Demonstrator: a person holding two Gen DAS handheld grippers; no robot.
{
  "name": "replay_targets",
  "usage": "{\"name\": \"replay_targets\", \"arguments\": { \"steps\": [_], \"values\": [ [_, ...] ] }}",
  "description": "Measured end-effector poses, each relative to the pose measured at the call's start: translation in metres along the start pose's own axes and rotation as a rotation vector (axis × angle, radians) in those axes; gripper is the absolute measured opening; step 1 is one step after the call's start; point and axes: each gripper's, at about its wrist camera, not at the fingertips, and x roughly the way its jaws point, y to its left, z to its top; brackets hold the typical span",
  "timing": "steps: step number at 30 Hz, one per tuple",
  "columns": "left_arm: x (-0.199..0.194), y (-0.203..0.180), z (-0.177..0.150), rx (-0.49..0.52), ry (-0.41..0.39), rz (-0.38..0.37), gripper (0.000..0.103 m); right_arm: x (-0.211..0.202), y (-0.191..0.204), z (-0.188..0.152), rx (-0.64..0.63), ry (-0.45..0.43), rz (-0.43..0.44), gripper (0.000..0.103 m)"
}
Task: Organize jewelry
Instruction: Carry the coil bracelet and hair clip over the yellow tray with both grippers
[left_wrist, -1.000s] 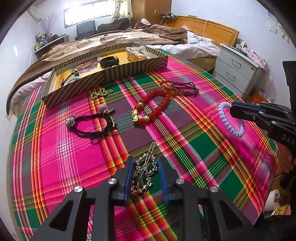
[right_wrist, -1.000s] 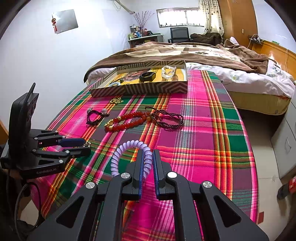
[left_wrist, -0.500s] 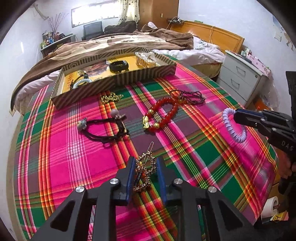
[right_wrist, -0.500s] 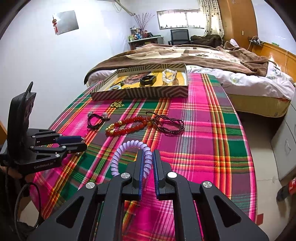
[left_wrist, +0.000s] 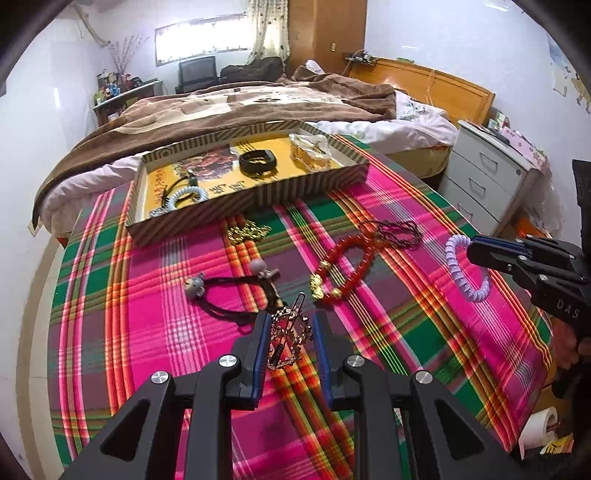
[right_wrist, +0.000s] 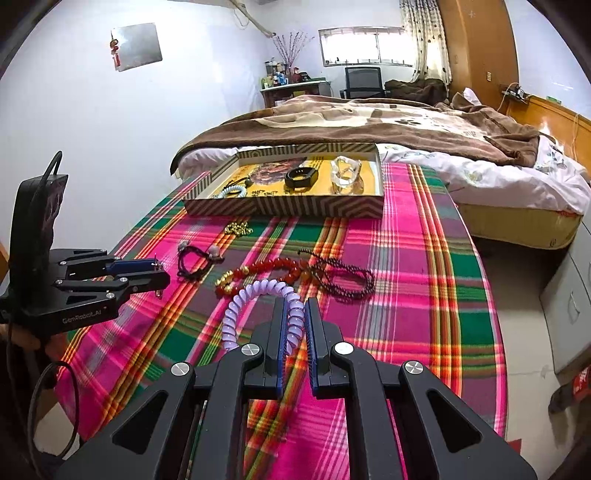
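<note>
Left gripper (left_wrist: 290, 332) clamps a gold rhinestone hair clip (left_wrist: 288, 334) between its blue pads, above the near edge of the plaid-covered table (left_wrist: 147, 332). Right gripper (right_wrist: 295, 325) is closed on a lilac spiral hair tie (right_wrist: 258, 291) (its loop hangs off to the left), near the table's right edge. A red bead bracelet (left_wrist: 351, 262), dark bead strand (left_wrist: 397, 230), black cord hair tie (left_wrist: 236, 295) and gold chain (left_wrist: 248, 230) lie mid-table. The striped tray (left_wrist: 207, 218) at the far edge holds a black band (left_wrist: 258, 161) and a clear bangle (left_wrist: 310, 147).
</note>
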Motion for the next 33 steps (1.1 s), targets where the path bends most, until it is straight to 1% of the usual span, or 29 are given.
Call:
{"name": "replay_targets", "arguments": {
  "steps": [6,16,27,33],
  "values": [
    [-0.002,0.01,0.014,-0.019,-0.027,0.005,0.023,0.005,0.002,0.018,-0.019,-0.021,-0.007,0.009],
    [0.0,0.039,0.055,-0.055,-0.084,0.018,0.023,0.027,-0.004,0.065,-0.03,-0.057,-0.033,0.009],
    [0.021,0.073,0.105,-0.09,-0.123,0.031,0.023,0.072,-0.012,0.118,-0.035,-0.055,-0.056,0.009],
    [0.04,0.096,0.132,-0.104,-0.129,0.044,0.023,0.104,-0.01,0.134,-0.027,-0.034,-0.047,0.009]
  ]
}}
